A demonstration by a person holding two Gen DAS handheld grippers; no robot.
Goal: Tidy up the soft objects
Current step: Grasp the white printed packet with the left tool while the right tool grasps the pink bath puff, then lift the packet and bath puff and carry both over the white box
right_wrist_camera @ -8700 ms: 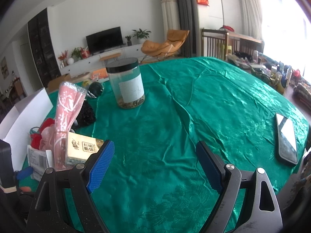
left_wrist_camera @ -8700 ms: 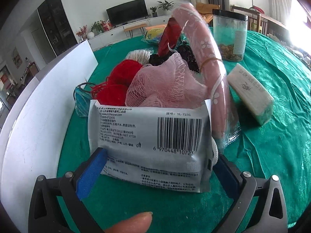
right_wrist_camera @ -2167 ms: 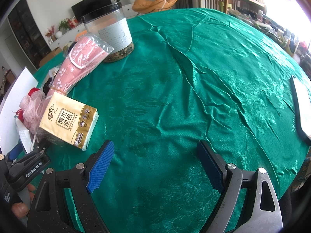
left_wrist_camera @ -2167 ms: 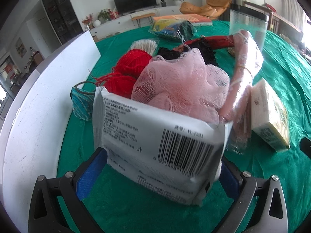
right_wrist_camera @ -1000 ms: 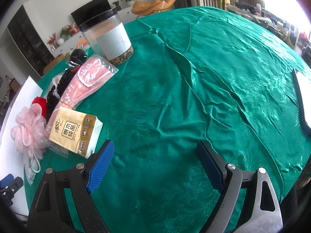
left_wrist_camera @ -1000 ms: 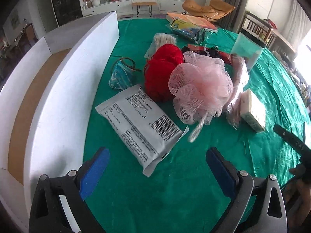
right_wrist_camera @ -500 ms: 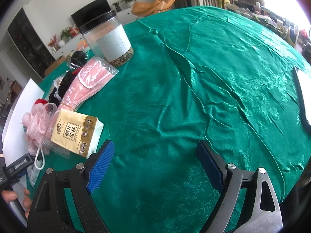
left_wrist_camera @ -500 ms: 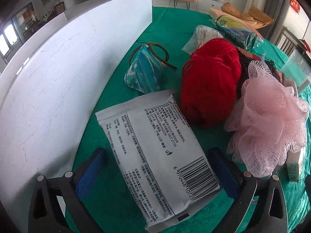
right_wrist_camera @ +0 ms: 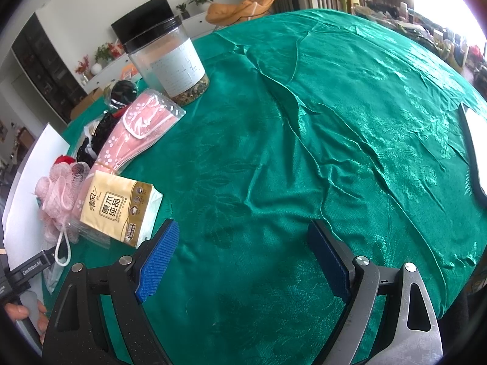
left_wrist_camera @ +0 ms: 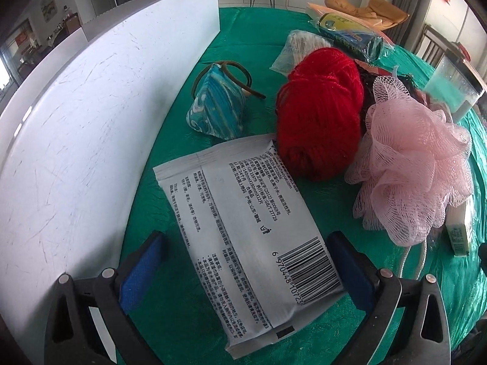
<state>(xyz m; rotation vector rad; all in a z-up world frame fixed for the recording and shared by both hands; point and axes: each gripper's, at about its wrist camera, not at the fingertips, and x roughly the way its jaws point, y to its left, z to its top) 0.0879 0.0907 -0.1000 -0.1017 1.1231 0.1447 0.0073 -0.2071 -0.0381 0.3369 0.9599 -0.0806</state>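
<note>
Wipes packet (left_wrist_camera: 252, 231) lies flat on the green tabletop (left_wrist_camera: 182, 319) between our left claw's (left_wrist_camera: 246, 269) spread jaws, not yet gripped, so we judge the pick is in hand; next we must close on its sides. At its 1 o'clock sits red yarn (left_wrist_camera: 319, 112), at 3 o'clock a pink bath pouf (left_wrist_camera: 417, 164). Only the right view shows the tissue pack (right_wrist_camera: 118, 210) face-on, and our right claw (right_wrist_camera: 240, 261) spread over bare cloth.

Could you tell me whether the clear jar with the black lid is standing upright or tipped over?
Upright. The jar stands on its base on the green tablecloth, black lid on top, and its contents lie settled at the bottom.
</note>
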